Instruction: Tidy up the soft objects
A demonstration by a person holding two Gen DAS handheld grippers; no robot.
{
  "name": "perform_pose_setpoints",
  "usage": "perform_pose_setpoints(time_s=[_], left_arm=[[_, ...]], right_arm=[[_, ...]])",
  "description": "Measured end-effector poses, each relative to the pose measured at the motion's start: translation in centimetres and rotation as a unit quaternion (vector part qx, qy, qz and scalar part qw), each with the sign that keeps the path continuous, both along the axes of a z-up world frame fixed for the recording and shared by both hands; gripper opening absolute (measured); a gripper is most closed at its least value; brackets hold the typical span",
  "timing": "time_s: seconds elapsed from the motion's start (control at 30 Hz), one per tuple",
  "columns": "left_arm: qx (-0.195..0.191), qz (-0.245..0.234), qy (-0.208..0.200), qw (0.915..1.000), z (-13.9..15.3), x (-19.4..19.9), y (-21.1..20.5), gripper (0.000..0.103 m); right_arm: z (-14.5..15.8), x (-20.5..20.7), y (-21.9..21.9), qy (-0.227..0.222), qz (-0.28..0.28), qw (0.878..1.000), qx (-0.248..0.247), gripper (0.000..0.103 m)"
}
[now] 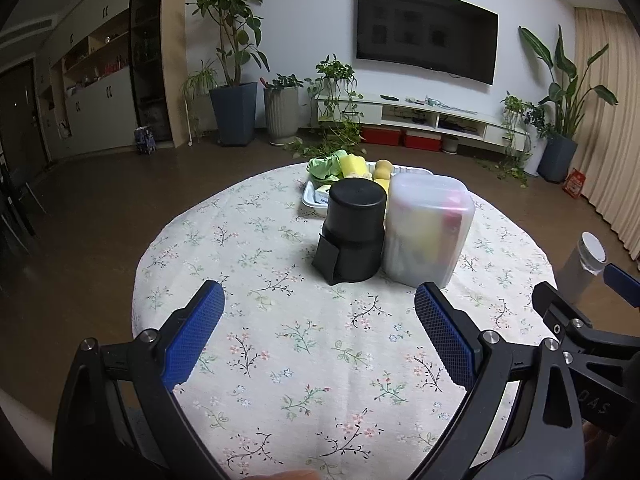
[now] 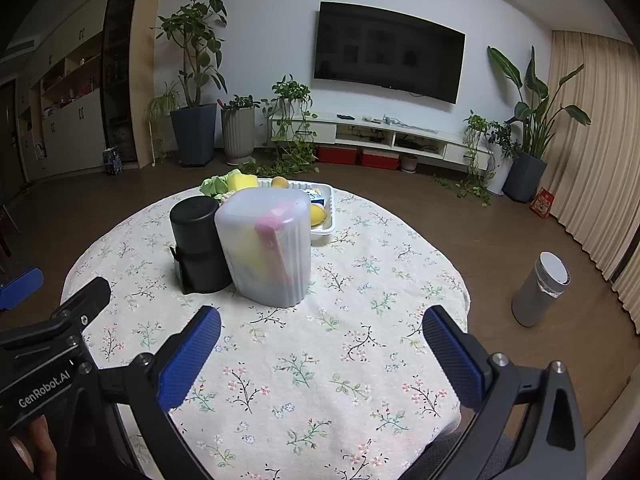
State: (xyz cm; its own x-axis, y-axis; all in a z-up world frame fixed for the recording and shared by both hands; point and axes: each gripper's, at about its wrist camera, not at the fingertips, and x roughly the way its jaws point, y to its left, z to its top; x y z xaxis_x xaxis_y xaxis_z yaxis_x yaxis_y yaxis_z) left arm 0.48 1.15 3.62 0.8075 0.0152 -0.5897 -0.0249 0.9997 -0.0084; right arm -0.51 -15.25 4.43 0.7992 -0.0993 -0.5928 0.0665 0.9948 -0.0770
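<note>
Both my grippers, left (image 1: pixel 318 332) & right (image 2: pixel 320 350), hang spread w/ nothing held. Soft sponges show inside the frosted bin (image 2: pixel 266 250); more sit in the white tray (image 2: pixel 326 222) behind. Sorting could be midway or barely underway; can't tell.

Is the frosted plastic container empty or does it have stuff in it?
Not empty: yellow and pink shapes show through the frosted container's translucent wall.

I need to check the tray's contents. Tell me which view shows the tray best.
Right wrist: the tray shows its right wall and inside beside the clear bin. Left wrist: the tray is mostly hidden behind both containers.
</note>
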Motion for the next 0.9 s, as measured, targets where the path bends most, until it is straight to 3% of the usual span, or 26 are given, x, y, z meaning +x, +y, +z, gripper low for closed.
perform_pose_setpoints(time_s=[0.9], left_arm=[[0.0,-0.009,0.006,0.9999,-0.13,-0.02,-0.67,0.098]], right_arm=[[-0.02,-0.02,-0.05,0.0,0.0,1.0,0.0,0.103]])
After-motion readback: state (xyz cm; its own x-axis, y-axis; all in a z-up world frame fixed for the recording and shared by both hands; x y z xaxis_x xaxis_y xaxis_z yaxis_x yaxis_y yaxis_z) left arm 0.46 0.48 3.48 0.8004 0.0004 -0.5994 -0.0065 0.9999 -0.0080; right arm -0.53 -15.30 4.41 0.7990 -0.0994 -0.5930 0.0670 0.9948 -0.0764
